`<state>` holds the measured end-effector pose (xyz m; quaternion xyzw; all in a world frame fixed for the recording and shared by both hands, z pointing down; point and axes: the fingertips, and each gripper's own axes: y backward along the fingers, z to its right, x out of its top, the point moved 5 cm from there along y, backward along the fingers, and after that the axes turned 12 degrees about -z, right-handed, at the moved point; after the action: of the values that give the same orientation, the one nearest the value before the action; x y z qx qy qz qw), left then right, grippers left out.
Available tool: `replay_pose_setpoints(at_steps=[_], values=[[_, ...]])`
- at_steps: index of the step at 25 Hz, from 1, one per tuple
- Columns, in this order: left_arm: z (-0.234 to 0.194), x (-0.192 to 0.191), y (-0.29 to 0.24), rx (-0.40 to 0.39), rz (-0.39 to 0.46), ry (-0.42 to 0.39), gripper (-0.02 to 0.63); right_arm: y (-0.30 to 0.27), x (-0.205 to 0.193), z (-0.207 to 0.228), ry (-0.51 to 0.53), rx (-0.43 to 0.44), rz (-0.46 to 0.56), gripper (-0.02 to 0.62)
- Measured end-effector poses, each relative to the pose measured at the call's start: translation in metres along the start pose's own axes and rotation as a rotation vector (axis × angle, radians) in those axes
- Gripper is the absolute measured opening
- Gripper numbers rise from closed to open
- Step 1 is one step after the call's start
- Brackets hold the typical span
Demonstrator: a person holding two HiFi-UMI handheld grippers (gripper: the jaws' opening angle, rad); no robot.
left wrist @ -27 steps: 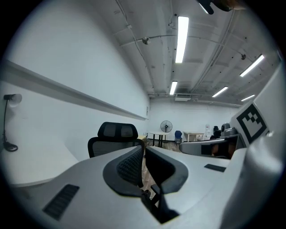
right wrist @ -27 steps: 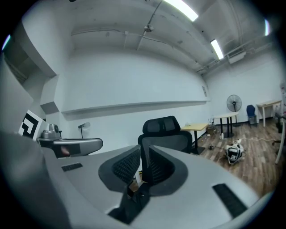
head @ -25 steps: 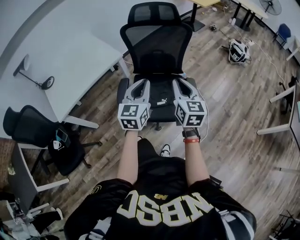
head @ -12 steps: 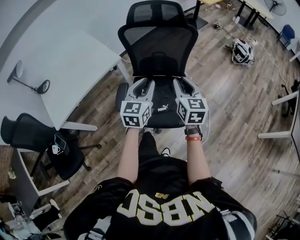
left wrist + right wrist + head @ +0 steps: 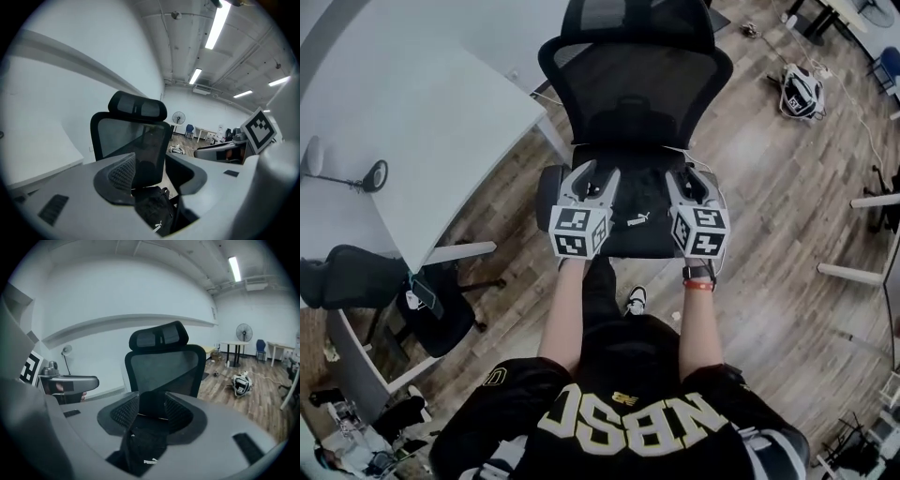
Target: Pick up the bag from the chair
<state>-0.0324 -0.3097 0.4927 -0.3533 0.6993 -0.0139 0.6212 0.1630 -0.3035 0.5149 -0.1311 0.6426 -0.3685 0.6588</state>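
A black bag [image 5: 639, 202] with a small white logo lies on the seat of the black mesh office chair [image 5: 633, 84]. Both grippers hover just above the seat, side by side. My left gripper [image 5: 598, 172] is over the bag's left part and my right gripper [image 5: 692, 174] over its right part. In the left gripper view the bag [image 5: 152, 211] shows below the gap of the left gripper [image 5: 152, 176]. The right gripper [image 5: 152, 413] frames the bag [image 5: 143, 441] the same way. Both pairs of jaws have just been opening; nothing is pressed between the pads.
A white desk [image 5: 422, 122] with a lamp [image 5: 337, 169] stands left of the chair. A second black chair [image 5: 356, 277] sits at the lower left. A black-and-white pack [image 5: 802, 89] lies on the wood floor at the upper right, near white table legs [image 5: 862, 202].
Both grippers have moved forward and down towards the chair seat, and their jaws stand wider apart than before. The bag has not moved.
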Motion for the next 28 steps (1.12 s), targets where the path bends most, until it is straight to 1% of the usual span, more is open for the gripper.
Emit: replay_pose_setpoints(at_steps=[3, 6, 8, 10, 12, 15, 20, 22, 24, 28], values=[[-0.023, -0.026, -0.021, 0.004, -0.069, 0.032, 0.226, -0.034, -0.020, 0.004, -0.013, -0.013, -0.072, 0.190], [-0.037, -0.047, -0.040, -0.015, -0.129, 0.061, 0.245, -0.061, -0.040, 0.009, 0.001, -0.015, -0.142, 0.207], [-0.048, -0.061, -0.055, -0.022, -0.167, 0.067, 0.263, -0.080, -0.052, 0.014, 0.013, -0.015, -0.192, 0.221], [-0.060, -0.075, -0.071, -0.028, -0.205, 0.078, 0.279, -0.102, -0.065, 0.020, 0.022, -0.018, -0.242, 0.222], [-0.070, -0.092, -0.089, -0.044, -0.242, 0.112, 0.299, -0.124, -0.079, 0.028, 0.023, -0.021, -0.290, 0.232], [-0.085, -0.120, -0.116, -0.061, -0.313, 0.153, 0.310, -0.154, -0.101, 0.039, 0.016, -0.026, -0.354, 0.249], [-0.101, -0.168, -0.148, -0.046, -0.444, 0.149, 0.311, -0.193, -0.138, 0.060, -0.011, -0.045, -0.442, 0.264], [-0.111, -0.187, -0.158, -0.041, -0.499, 0.159, 0.311, -0.208, -0.151, 0.068, -0.025, -0.057, -0.471, 0.267], [-0.121, -0.205, -0.163, -0.023, -0.539, 0.183, 0.311, -0.221, -0.165, 0.074, -0.034, -0.060, -0.498, 0.268], [-0.140, -0.239, -0.174, 0.023, -0.580, 0.255, 0.311, -0.250, -0.194, 0.090, -0.029, -0.057, -0.563, 0.275]])
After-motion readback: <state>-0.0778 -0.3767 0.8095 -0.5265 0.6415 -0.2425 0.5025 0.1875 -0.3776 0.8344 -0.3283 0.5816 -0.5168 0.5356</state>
